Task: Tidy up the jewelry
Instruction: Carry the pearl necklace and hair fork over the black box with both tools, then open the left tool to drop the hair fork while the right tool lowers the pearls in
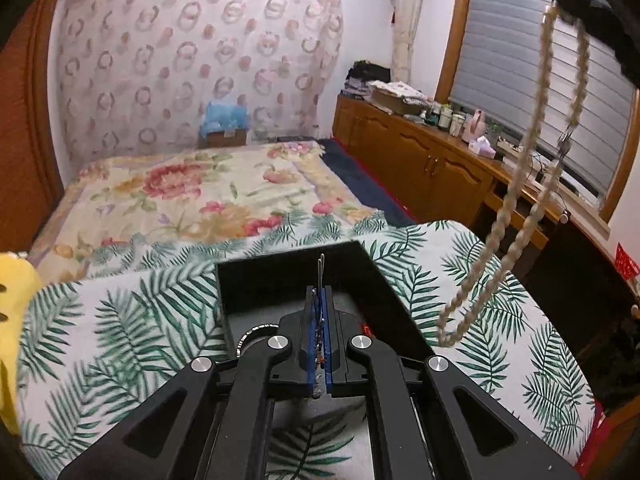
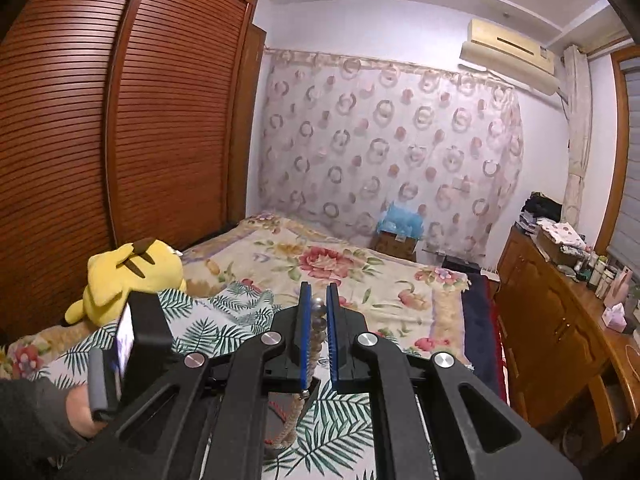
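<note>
The left hand-held gripper (image 1: pixel 320 320) has its blue pads (image 1: pixel 327 332) pressed almost together, clamped on a thin metal piece of jewelry (image 1: pixel 320 270) whose fine wire tips stick up just past the fingertips; it is too small to tell what kind of piece it is. Directly under and ahead of this gripper sits an open black box (image 1: pixel 288 276) on a surface covered by a cloth printed with green palm leaves (image 1: pixel 132 320).

Up and to the right of the left gripper, a long loop of pale beads, a necklace (image 1: pixel 532 184), hangs down from the right hand-held gripper (image 1: pixel 576 8), which shows as a dark shape at the top edge. The bottom of the loop dangles over the leaf cloth, just to the right of the box.

In the right wrist view, the right hand-held gripper (image 2: pixel 319 320) has its jaws slightly apart, closed on round silvery beads (image 2: pixel 318 312) of the necklace held between the pads, with the strand trailing down beneath.

Beyond both grippers lies a bed with a floral blanket (image 2: pixel 340 264). Left of the right gripper rests a yellow plush toy (image 2: pixel 128 272).
</note>
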